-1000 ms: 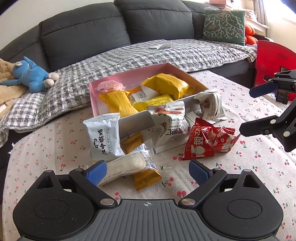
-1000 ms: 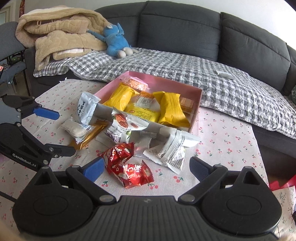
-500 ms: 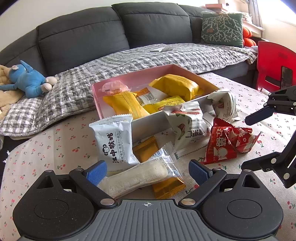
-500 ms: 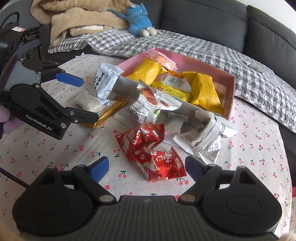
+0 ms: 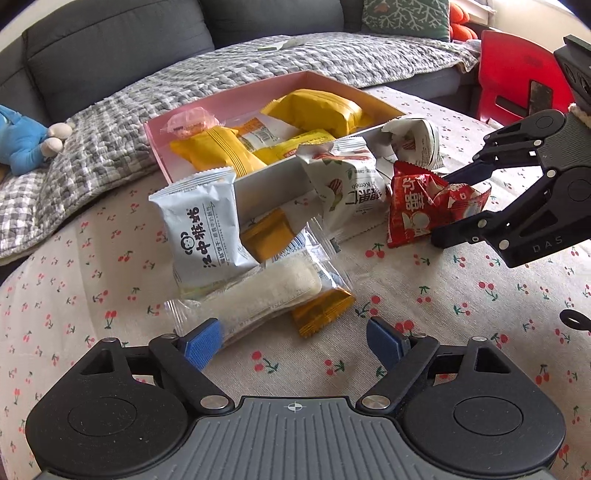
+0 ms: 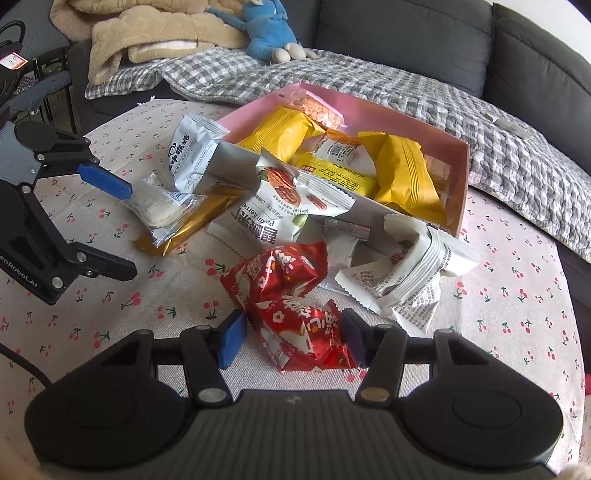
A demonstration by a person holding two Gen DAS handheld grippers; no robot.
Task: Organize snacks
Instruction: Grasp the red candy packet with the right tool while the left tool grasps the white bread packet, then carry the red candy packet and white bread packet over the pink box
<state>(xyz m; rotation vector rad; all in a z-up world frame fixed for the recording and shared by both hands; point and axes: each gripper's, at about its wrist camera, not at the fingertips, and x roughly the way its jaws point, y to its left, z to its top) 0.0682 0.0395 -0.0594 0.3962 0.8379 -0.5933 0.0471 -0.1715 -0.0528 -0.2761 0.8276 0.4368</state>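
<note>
A pink box (image 5: 258, 86) (image 6: 463, 155) on the cherry-print tablecloth holds yellow snack packs (image 5: 317, 107). Loose snacks lie in front of it: a white pack with a monkey logo (image 5: 201, 229), a clear-wrapped white bar (image 5: 266, 291) on a gold bar (image 5: 321, 308), white nut packs (image 5: 351, 188), red packets (image 5: 424, 206) (image 6: 299, 321). My left gripper (image 5: 293, 341) is open, its left pad touching the clear-wrapped bar. My right gripper (image 6: 291, 338) is open with its jaws around the near red packet; it also shows in the left wrist view (image 5: 448, 206).
A dark grey sofa (image 5: 110, 48) with a checked blanket (image 6: 369, 85) runs behind the table. A blue plush toy (image 6: 266, 29) and beige bedding (image 6: 122, 40) lie on it. A red chair (image 5: 517, 74) stands at the right. The left gripper shows in the right wrist view (image 6: 114, 229).
Both grippers have moved forward and down toward the snacks. The right jaws have narrowed and now straddle the red packet. The left gripper has reached the clear-wrapped bar.
</note>
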